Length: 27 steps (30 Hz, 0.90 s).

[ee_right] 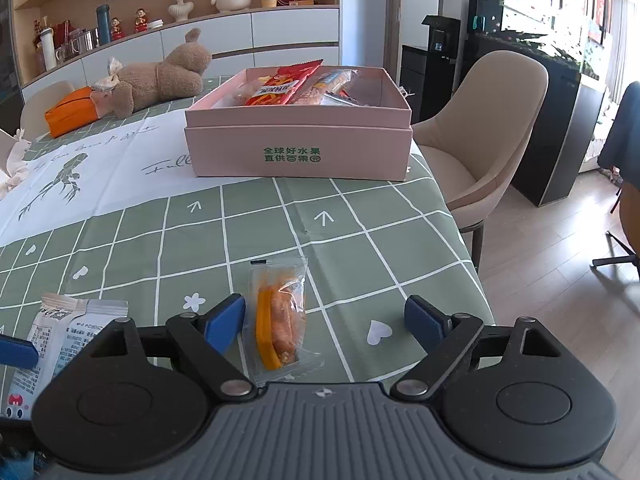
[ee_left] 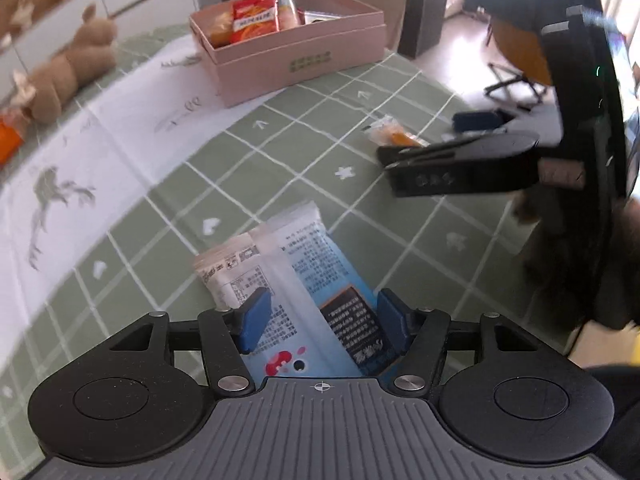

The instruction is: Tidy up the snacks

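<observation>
Pink box [ee_right: 298, 148] green print "全球好水果"; right claw [ee_right: 325, 322] spread, left claw [ee_left: 324, 318] spread astride blue packet [ee_left: 316, 280].

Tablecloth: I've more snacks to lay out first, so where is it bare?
Bare: the checked stretch between the pink box and the orange snack packet. Crowded: the near left, where the blue packet and white packet overlap.
</observation>
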{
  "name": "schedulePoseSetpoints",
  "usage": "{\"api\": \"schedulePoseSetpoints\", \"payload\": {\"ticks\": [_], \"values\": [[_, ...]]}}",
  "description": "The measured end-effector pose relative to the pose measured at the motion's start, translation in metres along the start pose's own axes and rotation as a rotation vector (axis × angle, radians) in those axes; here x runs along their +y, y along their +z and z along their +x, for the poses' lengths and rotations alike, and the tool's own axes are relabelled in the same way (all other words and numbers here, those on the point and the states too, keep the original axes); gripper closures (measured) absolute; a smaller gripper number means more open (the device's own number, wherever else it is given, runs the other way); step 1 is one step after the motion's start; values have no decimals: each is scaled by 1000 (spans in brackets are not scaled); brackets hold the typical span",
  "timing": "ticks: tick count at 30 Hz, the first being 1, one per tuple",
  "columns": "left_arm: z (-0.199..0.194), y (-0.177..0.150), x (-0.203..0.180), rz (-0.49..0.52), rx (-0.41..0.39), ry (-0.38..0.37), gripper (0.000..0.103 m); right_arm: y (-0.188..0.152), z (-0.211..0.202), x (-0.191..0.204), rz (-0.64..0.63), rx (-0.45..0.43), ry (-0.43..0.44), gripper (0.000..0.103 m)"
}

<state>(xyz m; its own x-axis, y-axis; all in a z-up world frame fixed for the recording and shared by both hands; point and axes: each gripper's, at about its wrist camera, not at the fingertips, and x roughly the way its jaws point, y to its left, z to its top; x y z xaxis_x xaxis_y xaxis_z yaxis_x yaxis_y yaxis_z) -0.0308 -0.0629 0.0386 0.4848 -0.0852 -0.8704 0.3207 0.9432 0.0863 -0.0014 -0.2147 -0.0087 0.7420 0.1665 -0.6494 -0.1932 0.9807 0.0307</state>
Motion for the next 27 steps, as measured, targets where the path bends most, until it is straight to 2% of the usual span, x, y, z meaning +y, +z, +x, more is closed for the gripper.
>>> {"api": "schedulePoseSetpoints", "payload": {"ticks": [3, 7, 10, 14, 16, 18, 21, 24, 27], "values": [[4, -2, 12, 6, 11, 92, 37, 0, 0, 0, 1, 0, -2, 14], [8, -1, 41, -80, 26, 152, 37, 0, 1, 0, 2, 0, -2, 13], [6, -1, 55, -172, 18, 105, 35, 0, 1, 0, 4, 2, -6, 12], [7, 1, 61, -215, 5, -11, 20, 0, 2, 0, 10, 7, -13, 9], [3, 1, 66, -270, -10, -34, 21, 0, 2, 0, 11, 8, -13, 8], [-5, -1, 74, -347, -52, -13, 27, 0, 2, 1, 10, 9, -12, 7], [-6, 2, 82, -365, -47, 92, 27, 0, 2, 1, 9, 12, -10, 6], [7, 9, 90, -382, 1, 90, 27, 0, 3, 2, 7, 15, -6, 4], [17, 15, 93, -383, -3, 90, 24, 0, 4, 2, 5, 17, -3, 2]]}}
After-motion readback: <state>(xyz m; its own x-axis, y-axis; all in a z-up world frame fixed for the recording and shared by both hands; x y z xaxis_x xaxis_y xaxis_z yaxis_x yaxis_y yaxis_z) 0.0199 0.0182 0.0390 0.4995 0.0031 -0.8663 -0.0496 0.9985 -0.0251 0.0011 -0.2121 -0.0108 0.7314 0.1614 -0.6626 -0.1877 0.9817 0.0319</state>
